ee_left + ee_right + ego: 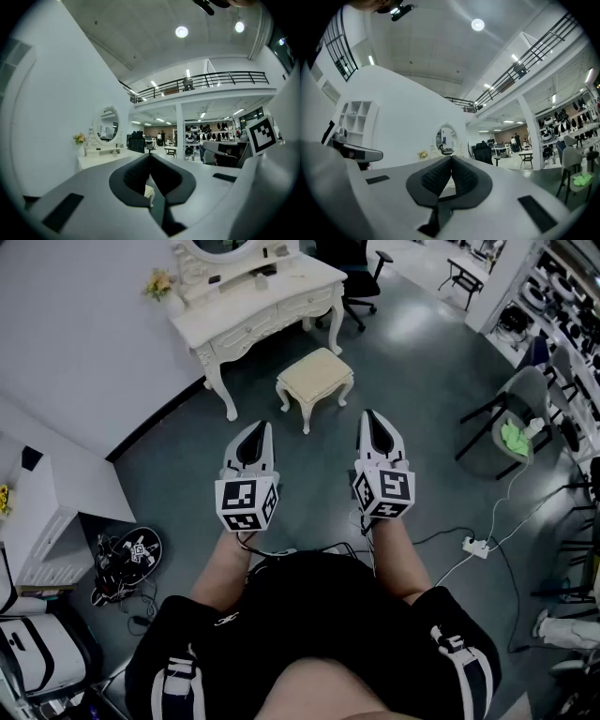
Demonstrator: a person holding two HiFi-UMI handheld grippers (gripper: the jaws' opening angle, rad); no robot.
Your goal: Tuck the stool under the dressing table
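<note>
Ahead of closed fingers (251, 444), stool (315, 377), well apart

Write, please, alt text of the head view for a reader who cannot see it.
Seen from above, a person holds a shut left gripper and a shut right gripper side by side, both empty, pointing at a cream stool standing on the grey floor in front of a white dressing table, not tucked under it.

A grey chair (532, 390) holds a green cloth (514, 435); a white power strip (475, 546) lies on the floor (412, 381).
</note>
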